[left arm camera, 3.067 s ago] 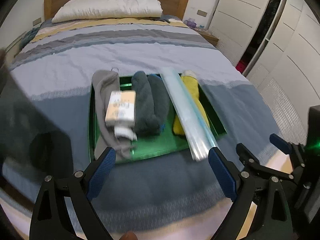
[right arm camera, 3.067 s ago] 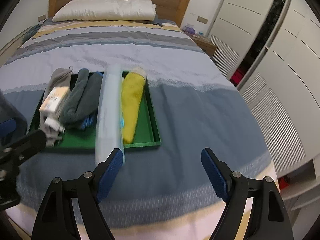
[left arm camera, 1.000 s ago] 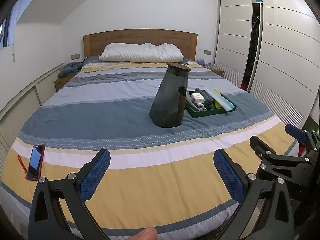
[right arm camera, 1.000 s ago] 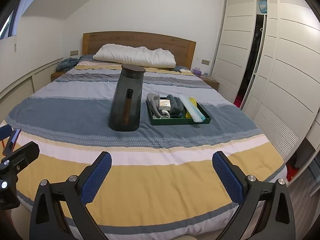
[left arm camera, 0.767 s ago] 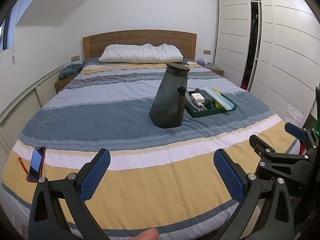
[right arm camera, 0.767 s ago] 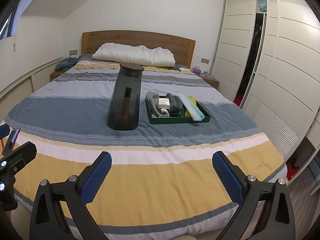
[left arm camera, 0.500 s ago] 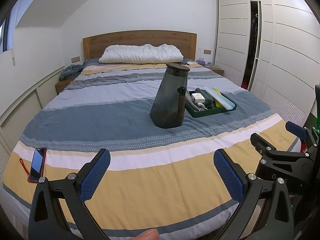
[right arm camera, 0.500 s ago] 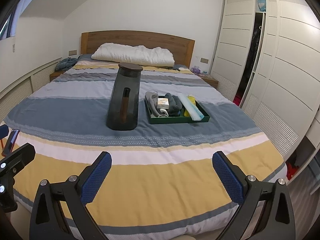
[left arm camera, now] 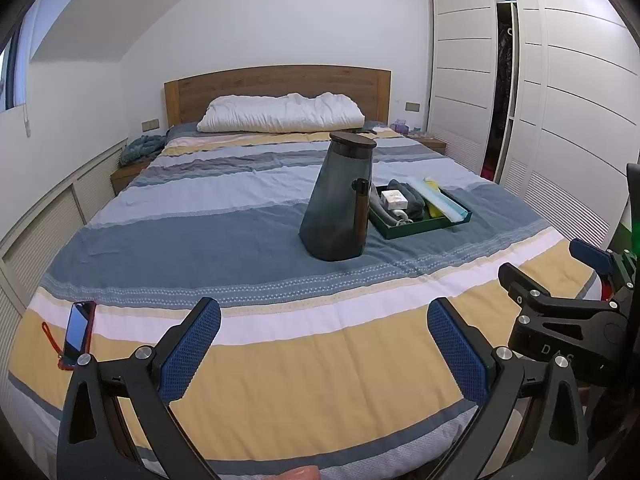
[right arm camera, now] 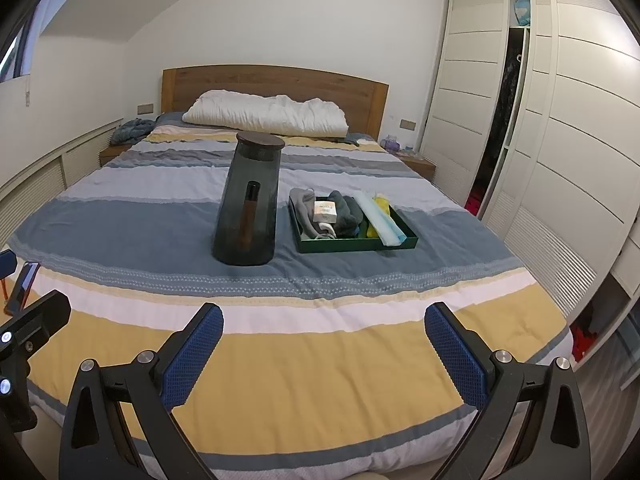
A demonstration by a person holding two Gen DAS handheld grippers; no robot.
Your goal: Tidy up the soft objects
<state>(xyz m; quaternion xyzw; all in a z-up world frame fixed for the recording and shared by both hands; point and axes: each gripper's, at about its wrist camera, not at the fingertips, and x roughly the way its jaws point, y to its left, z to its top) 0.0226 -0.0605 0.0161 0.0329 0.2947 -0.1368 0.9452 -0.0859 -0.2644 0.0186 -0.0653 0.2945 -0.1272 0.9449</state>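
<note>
My left tongs (left arm camera: 323, 346) stand wide apart with nothing between the blue pads, hanging over the yellow band at the foot of the bed (left arm camera: 248, 232). My right tongs (right arm camera: 323, 350) are spread just as wide and grip nothing, over the same band. In the left view the right tongs sit at about 4 o'clock of mine.

The green tray (right arm camera: 352, 245) lies well ahead on the blue stripe, at roughly 1 o'clock in both views. Packed in it side by side are a grey cloth (right arm camera: 305, 209), a dark rolled towel (right arm camera: 347, 210), a pale blue roll (right arm camera: 380, 220) and a yellow cloth (right arm camera: 382, 205). A small white box (right arm camera: 325, 210) rests on top of the grey cloth and towel. The pale blue roll's near end sticks out over the tray's front rim.

Just beside the tray, at its 9 o'clock, a dark smoky jug (right arm camera: 248, 204) with a brown lid stands upright. A phone (left arm camera: 78, 330) in a red case lies at 9 o'clock near the bed's left edge. A white pillow (right arm camera: 266, 118) lies against the wooden headboard (right arm camera: 276, 80).
</note>
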